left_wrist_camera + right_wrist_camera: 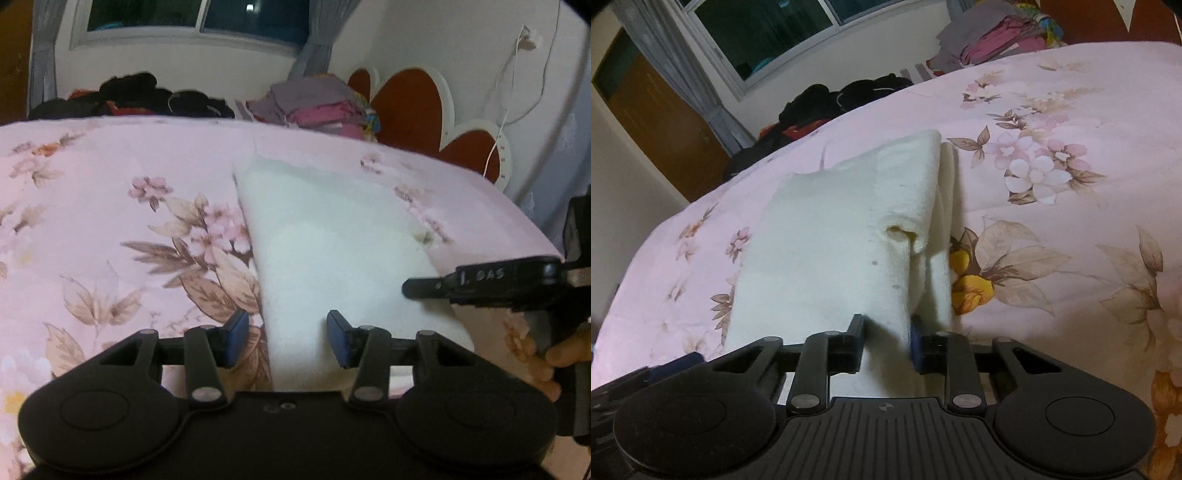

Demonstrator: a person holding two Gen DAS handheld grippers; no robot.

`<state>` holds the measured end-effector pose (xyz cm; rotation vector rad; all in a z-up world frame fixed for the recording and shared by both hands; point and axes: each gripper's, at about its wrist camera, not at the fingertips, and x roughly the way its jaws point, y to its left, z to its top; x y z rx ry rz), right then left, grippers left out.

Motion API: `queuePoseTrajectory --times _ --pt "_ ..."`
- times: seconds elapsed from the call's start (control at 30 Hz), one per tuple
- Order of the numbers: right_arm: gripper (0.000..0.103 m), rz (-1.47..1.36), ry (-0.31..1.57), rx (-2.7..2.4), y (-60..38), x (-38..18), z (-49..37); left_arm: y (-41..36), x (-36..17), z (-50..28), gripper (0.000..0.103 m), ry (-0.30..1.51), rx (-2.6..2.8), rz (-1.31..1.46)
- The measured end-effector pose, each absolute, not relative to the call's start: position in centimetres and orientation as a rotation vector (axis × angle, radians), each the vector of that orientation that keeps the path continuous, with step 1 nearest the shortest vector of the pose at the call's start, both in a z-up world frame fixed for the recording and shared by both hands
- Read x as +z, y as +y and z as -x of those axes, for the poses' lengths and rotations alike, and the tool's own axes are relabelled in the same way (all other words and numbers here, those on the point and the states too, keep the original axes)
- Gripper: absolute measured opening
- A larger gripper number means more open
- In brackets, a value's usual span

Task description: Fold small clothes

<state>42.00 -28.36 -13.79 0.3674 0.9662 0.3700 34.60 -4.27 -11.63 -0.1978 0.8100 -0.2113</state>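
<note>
While the white cloth (332,236) lies on the floral bedspread (110,206) at the near edge of the bed, your fold looks to be under way, not finished. Your right tongs (886,343) are clenched on the cloth's near edge, the fabric pinched between the pads and drawn up into a ridge that runs away from the camera. A second strip of the same cloth (942,258) hangs just beside that ridge on its right, so one lengthwise fold seems already laid, though the layers are loose and a small pucker shows partway along the top.

Your left tongs (284,339) stand released: the blue pads sit apart, straddling the cloth's left edge without pressing on it, one pad over the bedspread and the other over the white fabric. From that side the cloth reads as a long, smooth panel narrowing toward the far end, with your right tongs (480,284) reaching in at its right edge and fingers (554,362) visible below them.

Behind, a stack of folded clothes (317,107) in grey and pink sits at the far side of the bed near the headboard (406,107), and a dark heap of clothes (147,96) lies below the window. By that showing, some pieces are done and others wait; this one likely needs a crosswise fold and a place on the stack.
</note>
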Motion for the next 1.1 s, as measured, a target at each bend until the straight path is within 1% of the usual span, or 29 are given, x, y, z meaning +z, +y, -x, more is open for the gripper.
queuePoseTrajectory --times 0.03,0.1,0.27,0.4,0.5,0.73,0.77,0.83,0.87,0.9,0.93,0.97,1.0,1.1 --pt "0.021 -0.360 0.968 0.374 -28.4 -13.7 -42.0 -4.4 -12.0 -34.7 0.046 0.816 -0.214 0.201" --pt "0.007 -0.335 0.968 0.385 -28.1 -13.5 -41.8 -5.1 -12.6 -34.9 0.044 0.843 -0.216 0.194" --pt "0.006 -0.234 0.910 0.365 -28.3 -11.6 -41.0 -6.0 -12.9 -35.0 0.044 0.850 -0.234 0.213" --pt "0.005 -0.214 0.948 0.313 -29.0 -12.9 -40.8 -6.1 -13.1 -34.9 0.045 0.867 -0.244 0.218" --pt "0.006 -0.255 0.933 0.304 -29.4 -12.6 -40.3 -5.7 -13.5 -34.8 0.045 0.880 -0.242 0.247" --pt "0.007 -0.307 0.989 0.319 -30.1 -12.6 -38.6 -5.6 -13.4 -34.7 0.045 0.885 -0.251 0.243" --pt "0.010 -0.316 0.992 0.321 -30.2 -12.6 -38.3 -5.7 -13.4 -34.7 0.045 0.887 -0.252 0.240" --pt "0.026 -0.311 1.005 0.328 -30.0 -12.7 -37.7 -5.7 -13.4 -34.8 0.045 0.889 -0.253 0.240" --pt "0.043 -0.309 1.010 0.333 -29.9 -12.8 -37.5 -5.7 -13.5 -34.8 0.045 0.890 -0.254 0.240" --pt "0.044 -0.309 1.009 0.340 -29.8 -12.9 -37.2 -5.8 -13.5 -34.8 0.045 0.890 -0.253 0.241" --pt "0.044 -0.303 1.006 0.339 -29.6 -12.9 -37.0 -5.8 -13.5 -34.8 0.045 0.892 -0.253 0.242" --pt "0.038 -0.285 1.002 0.333 -29.3 -12.9 -36.8 -5.8 -13.5 -34.8 0.045 0.892 -0.253 0.241" --pt "0.025 -0.272 0.997 0.333 -29.1 -12.9 -36.7 -5.9 -13.5 -34.8 0.045 0.892 -0.254 0.239" --pt "0.018 -0.254 0.994 0.330 -28.8 -12.9 -36.5 -5.9 -13.5 -34.8 0.045 0.892 -0.257 0.235"
